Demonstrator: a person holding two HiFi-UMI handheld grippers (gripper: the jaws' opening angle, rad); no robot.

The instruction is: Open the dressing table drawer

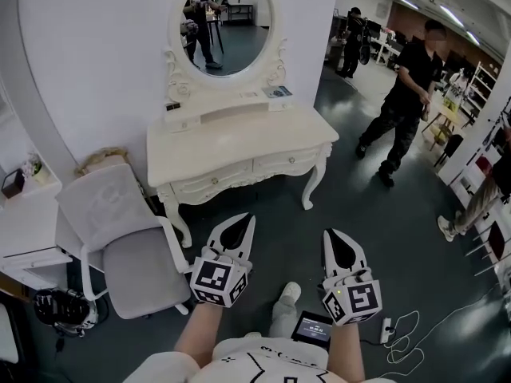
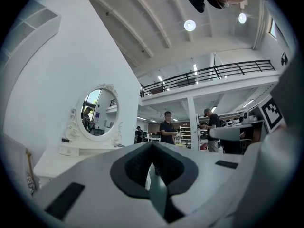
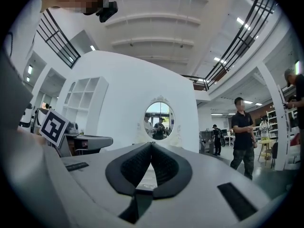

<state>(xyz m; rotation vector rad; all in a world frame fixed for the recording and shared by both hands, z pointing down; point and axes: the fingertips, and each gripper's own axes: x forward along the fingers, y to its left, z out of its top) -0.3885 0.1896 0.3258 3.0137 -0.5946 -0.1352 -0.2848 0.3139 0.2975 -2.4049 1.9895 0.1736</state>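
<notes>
The white dressing table (image 1: 239, 146) with its oval mirror (image 1: 226, 24) stands against the wall ahead of me. Two shallow drawers run under its top, the left drawer (image 1: 211, 184) and the right drawer (image 1: 285, 163), both pushed in. My left gripper (image 1: 251, 216) hovers over the floor in front of the table, short of the drawers, shut with nothing between its fingers. My right gripper (image 1: 326, 231) hangs beside it, also shut and empty. The left gripper view has the left gripper (image 2: 152, 143) pointing level, with the mirror (image 2: 99, 113) off to its left. In the right gripper view the right gripper (image 3: 151, 143) points level at the mirror (image 3: 158, 120).
A pale office chair (image 1: 120, 230) stands left of the table, next to a white desk (image 1: 28, 218). A person in black (image 1: 407, 94) walks at the right, with shelves behind. On the floor near my feet lie a small screen (image 1: 313, 327) and a power strip (image 1: 386, 329) with cable.
</notes>
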